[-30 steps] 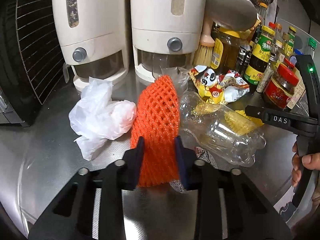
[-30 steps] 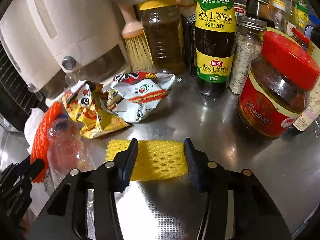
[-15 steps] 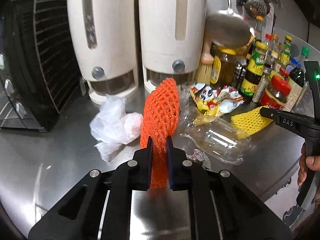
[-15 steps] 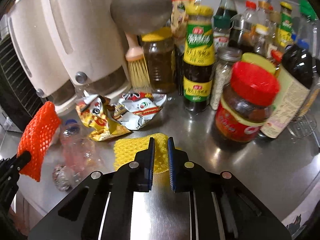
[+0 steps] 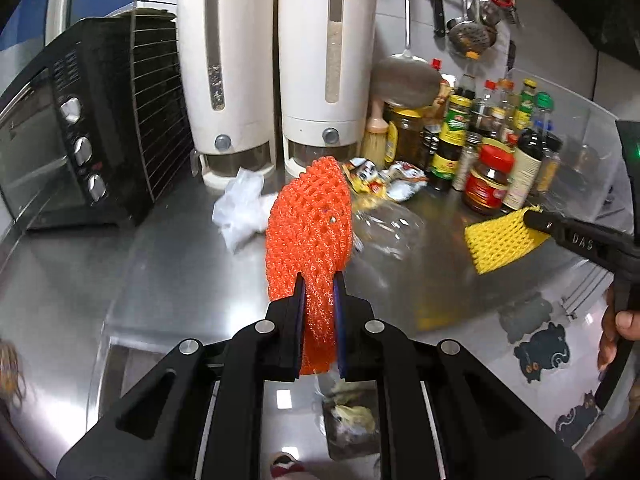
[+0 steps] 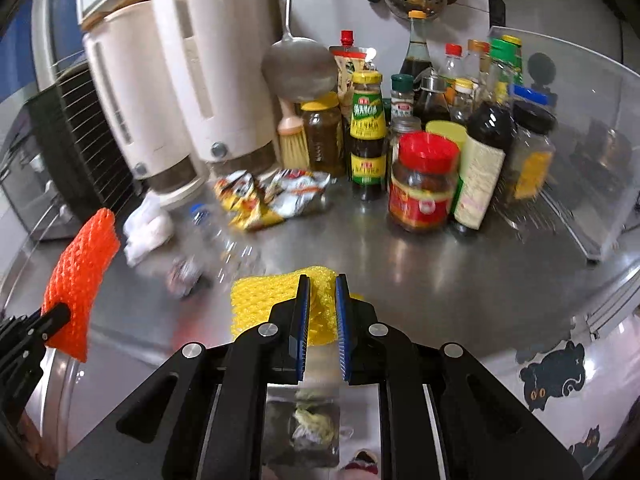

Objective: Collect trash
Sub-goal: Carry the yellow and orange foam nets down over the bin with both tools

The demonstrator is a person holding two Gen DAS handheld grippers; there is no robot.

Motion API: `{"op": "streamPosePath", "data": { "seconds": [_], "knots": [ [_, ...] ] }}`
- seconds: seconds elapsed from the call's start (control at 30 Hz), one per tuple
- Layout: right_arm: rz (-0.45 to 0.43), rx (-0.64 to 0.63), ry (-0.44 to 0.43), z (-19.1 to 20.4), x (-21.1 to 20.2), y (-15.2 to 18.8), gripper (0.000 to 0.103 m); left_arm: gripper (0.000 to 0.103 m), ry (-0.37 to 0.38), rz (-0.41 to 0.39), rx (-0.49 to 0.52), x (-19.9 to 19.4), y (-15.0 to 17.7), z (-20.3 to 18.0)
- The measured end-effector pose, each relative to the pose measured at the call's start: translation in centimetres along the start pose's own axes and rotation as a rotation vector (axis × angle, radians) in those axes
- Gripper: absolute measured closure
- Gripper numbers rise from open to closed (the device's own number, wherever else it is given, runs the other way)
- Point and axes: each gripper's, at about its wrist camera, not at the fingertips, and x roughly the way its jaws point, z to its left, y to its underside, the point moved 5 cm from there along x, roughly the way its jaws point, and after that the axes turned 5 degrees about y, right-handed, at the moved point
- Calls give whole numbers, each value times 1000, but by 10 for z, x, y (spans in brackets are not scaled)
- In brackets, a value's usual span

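Note:
My left gripper (image 5: 319,280) is shut on an orange foam net (image 5: 308,236) and holds it up above the steel counter (image 5: 172,264); the net also shows in the right wrist view (image 6: 80,276). My right gripper (image 6: 322,284) is shut on a yellow foam net (image 6: 268,300), lifted off the counter; it also shows in the left wrist view (image 5: 500,240). On the counter lie a clear plastic bottle (image 5: 384,232), a white plastic bag (image 5: 240,212), snack wrappers (image 6: 272,200) and a small foil ball (image 6: 184,276).
Two white grain dispensers (image 5: 276,80) and a black toaster oven (image 5: 64,128) stand at the back left. Sauce bottles and jars (image 6: 424,180) crowd the back right beside a clear splash guard (image 6: 580,152). A bin with trash (image 6: 308,432) shows below the counter edge.
Both grippers closed on their foam nets, then lifted and pulled back from the counter, carrying the nets up. The bottle, bag and wrappers stayed on the counter.

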Motion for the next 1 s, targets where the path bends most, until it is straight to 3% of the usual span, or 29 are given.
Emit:
{"op": "streamPosePath", "data": {
  "seconds": [0.2, 0.4, 0.67, 1.0],
  "knots": [
    [6, -13, -21, 4, -33, 56, 89, 92, 29, 1, 1, -34, 47, -14],
    [42, -35, -26, 8, -35, 105, 89, 92, 62, 40, -8, -35, 99, -24],
    [162, -47, -29, 14, 12, 176, 89, 92, 98, 151, -19, 7, 172, -32],
    [342, -27, 2, 14, 102, 253, 89, 92, 130, 325, -65, 94, 250, -27]
  ]
}}
